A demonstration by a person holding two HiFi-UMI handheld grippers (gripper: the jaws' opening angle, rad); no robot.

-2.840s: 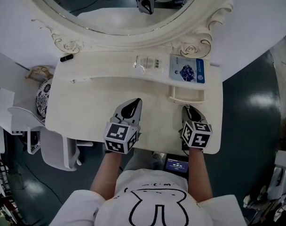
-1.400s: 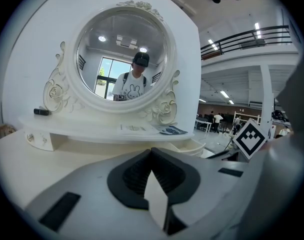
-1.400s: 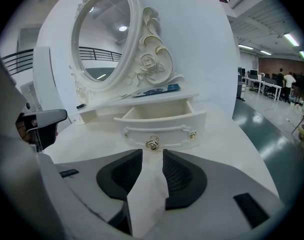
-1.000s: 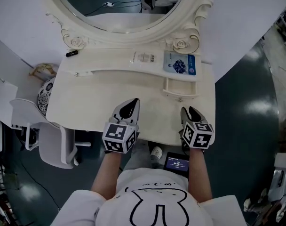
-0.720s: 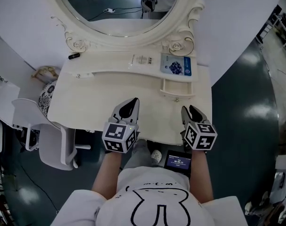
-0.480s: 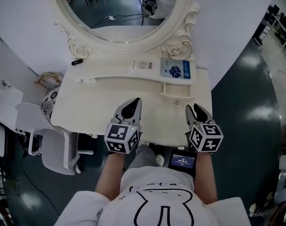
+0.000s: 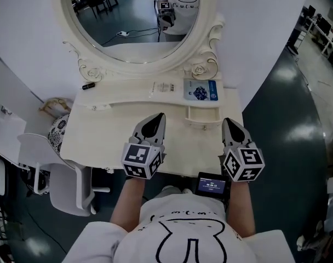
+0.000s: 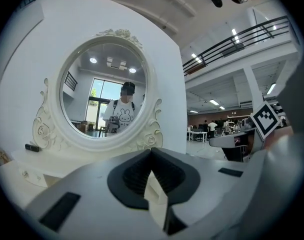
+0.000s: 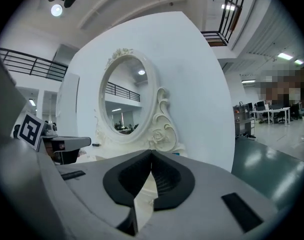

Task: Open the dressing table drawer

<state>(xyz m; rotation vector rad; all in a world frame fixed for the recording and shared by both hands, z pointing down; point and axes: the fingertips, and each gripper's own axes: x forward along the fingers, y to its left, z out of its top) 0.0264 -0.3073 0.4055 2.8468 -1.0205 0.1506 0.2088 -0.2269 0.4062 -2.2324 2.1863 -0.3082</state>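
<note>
I hold both tools about level above the near edge of the dressing table (image 7: 101,130), clear of everything on it. I judge that suits a job already done. The small drawer (image 7: 204,114), at about one o'clock on the table top, stands pulled out from the raised back shelf with its knob facing me, and it looks empty. The right gripper (image 7: 232,129) sits at five o'clock from the drawer, near it but not touching. Its jaws have just been closing and now meet at the tips with nothing between them, since no grip is needed here. The left gripper (image 7: 154,126) hangs at eight o'clock from the drawer, well apart from it, its jaws also together and empty. One small knob needs only one tool, so this one is parked out of the way. A blue packet (image 7: 200,90) lies on the shelf just behind the drawer, at twelve o'clock, below the oval mirror (image 7: 136,21), so nothing sits in the drawer's path.
</note>
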